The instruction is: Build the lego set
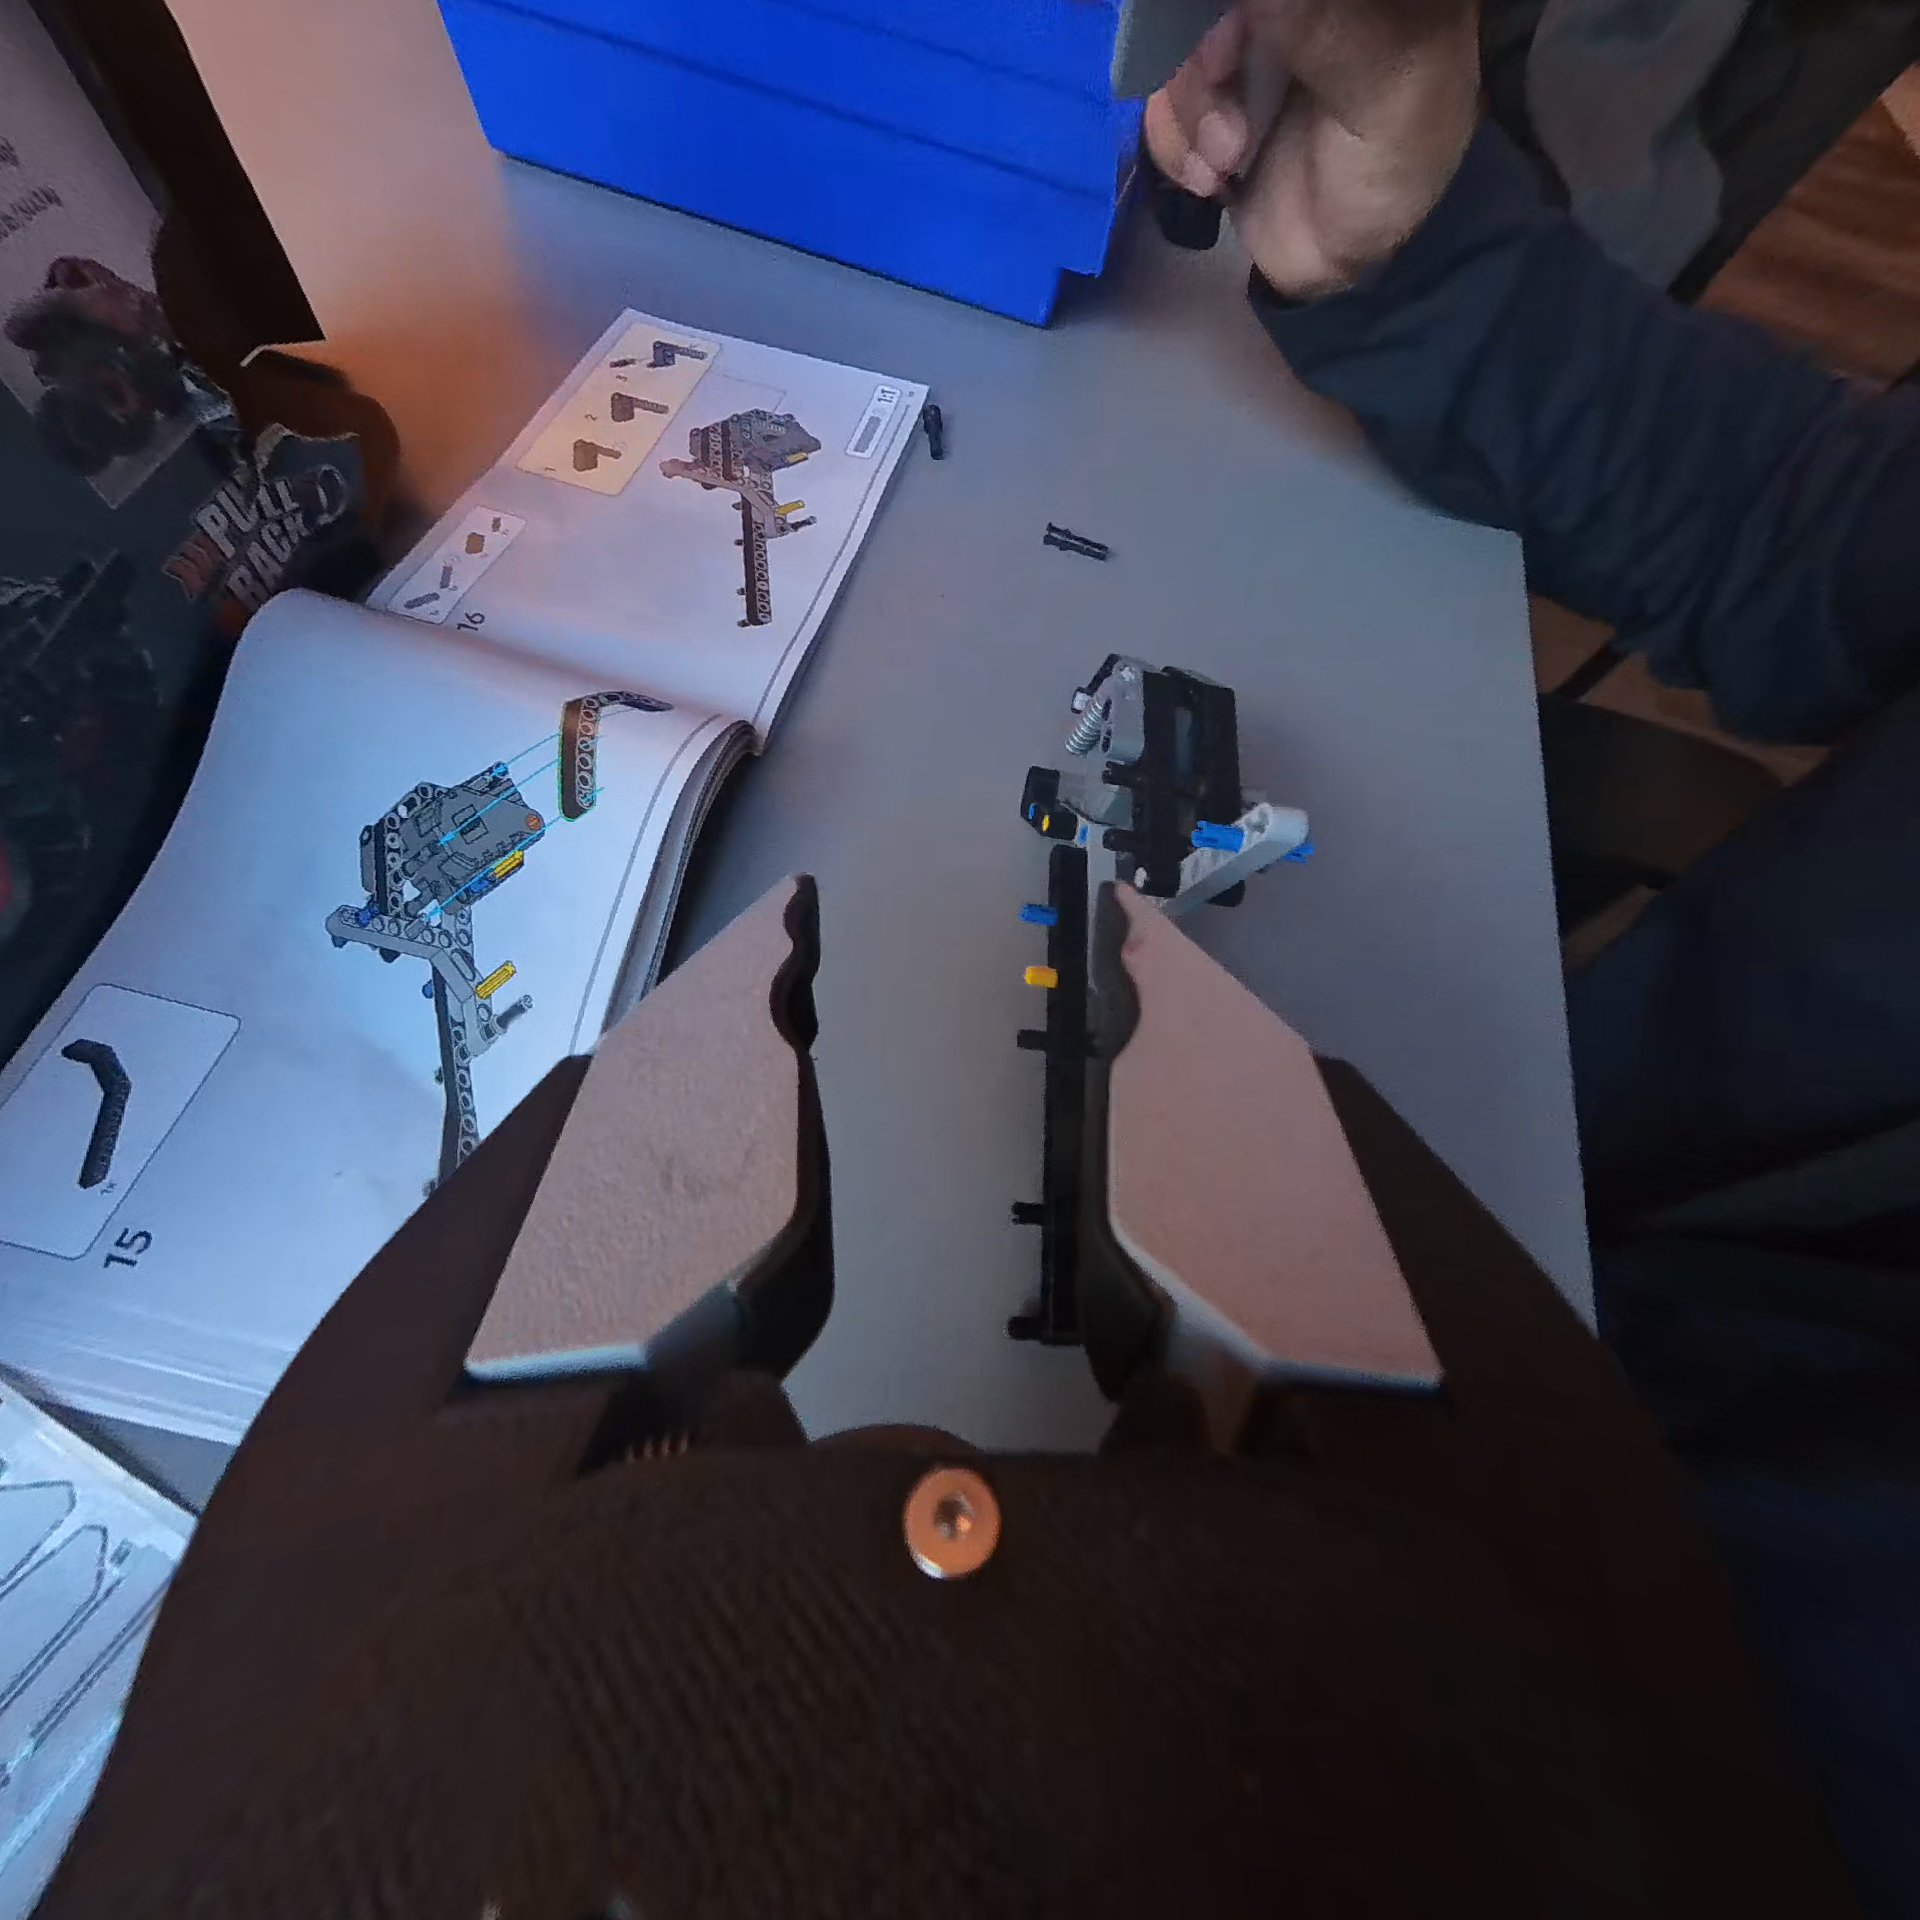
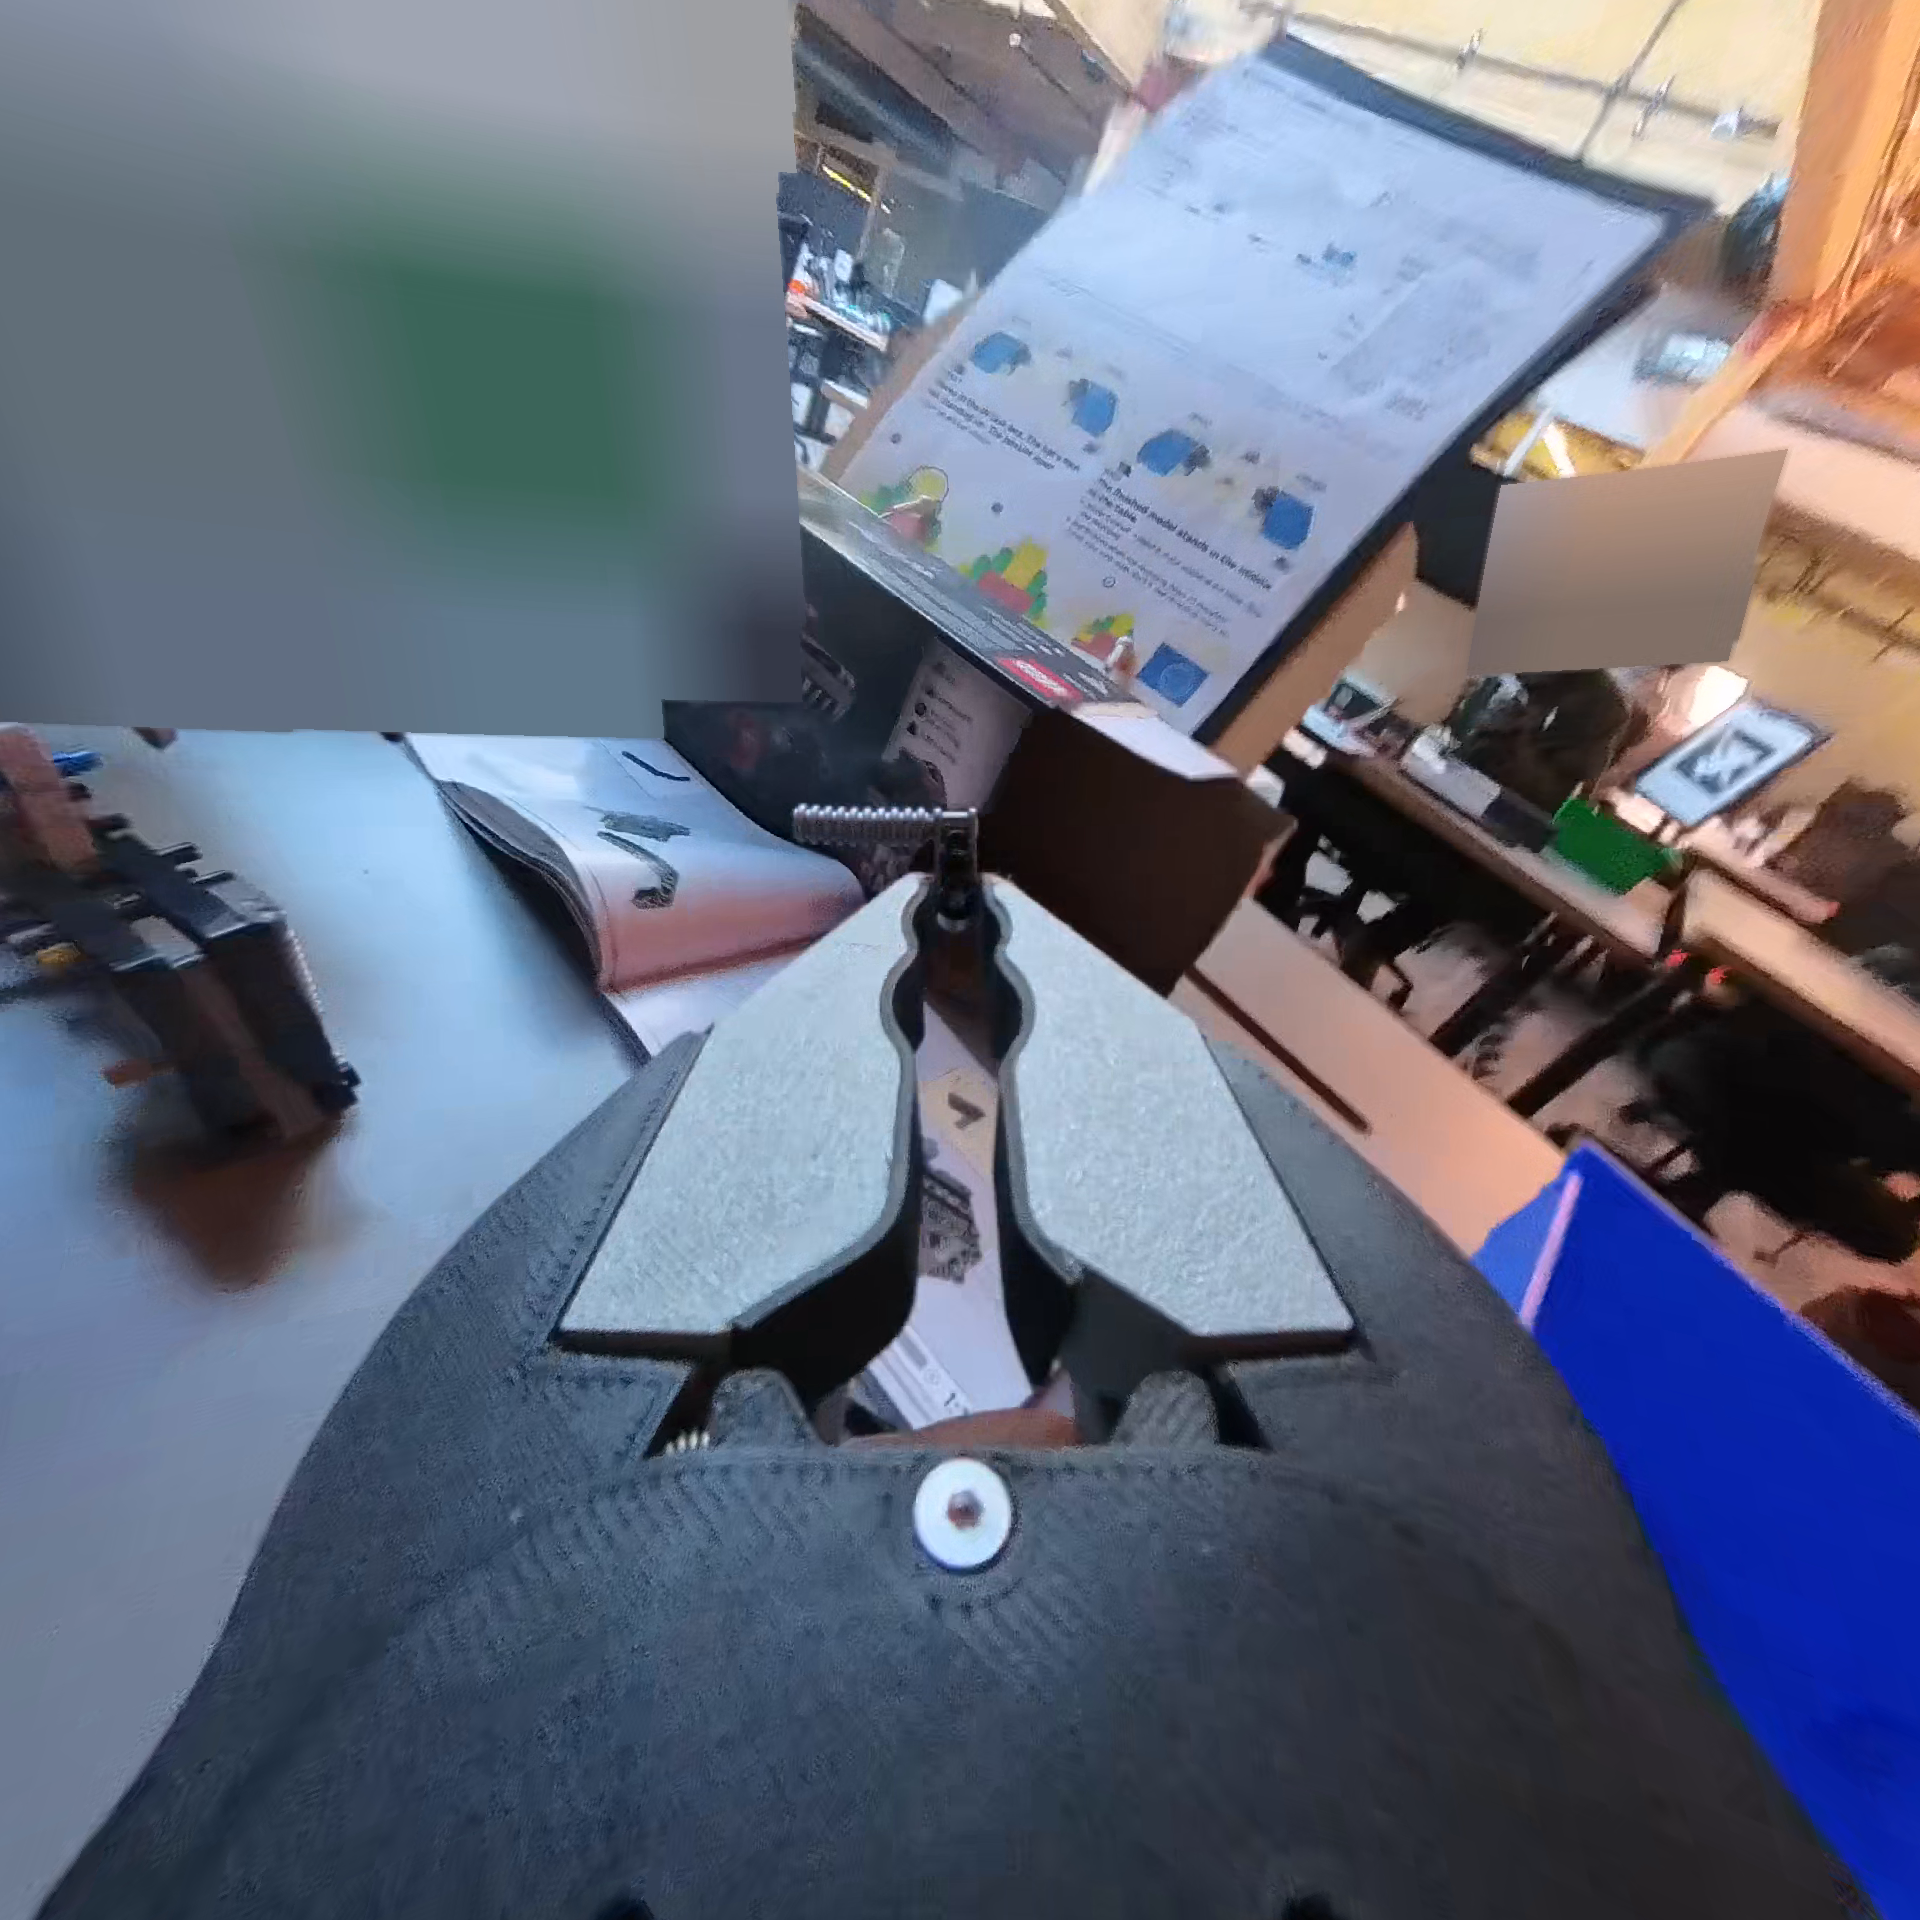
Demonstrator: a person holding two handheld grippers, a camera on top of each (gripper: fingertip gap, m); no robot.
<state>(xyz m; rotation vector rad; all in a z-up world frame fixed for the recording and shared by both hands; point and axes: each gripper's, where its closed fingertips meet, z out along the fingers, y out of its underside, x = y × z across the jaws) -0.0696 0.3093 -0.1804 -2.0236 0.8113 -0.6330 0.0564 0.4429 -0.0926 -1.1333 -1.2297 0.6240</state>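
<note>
open instruction booklet (image 1: 343, 935) lies left on grey table (image 1: 1299, 582) | left gripper (image 1: 956, 914) jaws spread, empty, right finger beside long black beam of part-built black-grey lego model (image 1: 1143, 790) | light, rigid, pins snap off: grasp beam mid-length | right gripper (image 2: 954, 899) pinches small black-grey ridged axle piece (image 2: 894, 826)

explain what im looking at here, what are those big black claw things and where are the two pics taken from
Each claw is a hand-held grasping tool with a camera on it looking along its two fingers. One picture is from the left tool, which is open over a grey table. On the table lie a half-built lego model, an open instruction booklet, two loose black pins and a blue box. The other picture is from the right tool, raised off the table, pinching a small black piece with a ridged grey bar.
</note>
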